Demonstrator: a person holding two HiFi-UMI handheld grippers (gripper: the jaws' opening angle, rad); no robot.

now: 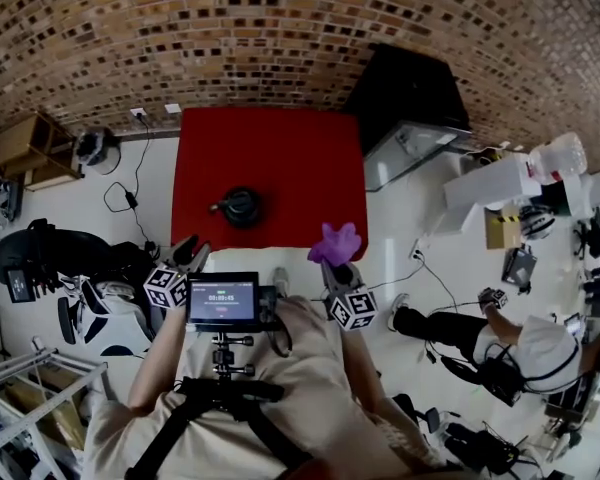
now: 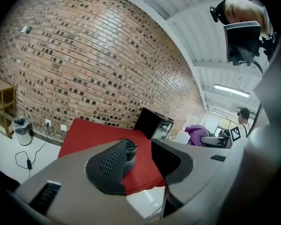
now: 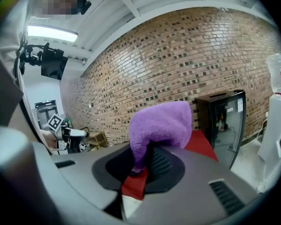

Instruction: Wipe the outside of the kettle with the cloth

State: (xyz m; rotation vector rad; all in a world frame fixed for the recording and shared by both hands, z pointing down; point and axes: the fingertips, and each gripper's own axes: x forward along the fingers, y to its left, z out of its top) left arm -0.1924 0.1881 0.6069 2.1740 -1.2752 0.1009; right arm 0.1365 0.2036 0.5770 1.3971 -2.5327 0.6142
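A dark kettle (image 1: 240, 206) stands near the middle of the red table (image 1: 270, 143); in the left gripper view the kettle (image 2: 129, 150) shows between the jaws, farther off. My left gripper (image 1: 193, 252) hovers at the table's near edge, left of the kettle, open with nothing between its pads. My right gripper (image 1: 335, 258) is at the near edge on the right, shut on a purple cloth (image 1: 336, 242). In the right gripper view the cloth (image 3: 160, 125) bunches up over the jaws.
A black cabinet (image 1: 405, 93) with a glass door stands right of the table. A brick wall (image 1: 280, 28) lies behind it. A seated person (image 1: 500, 343) and gear are at the right, a wooden shelf (image 1: 25, 148) and cables at the left.
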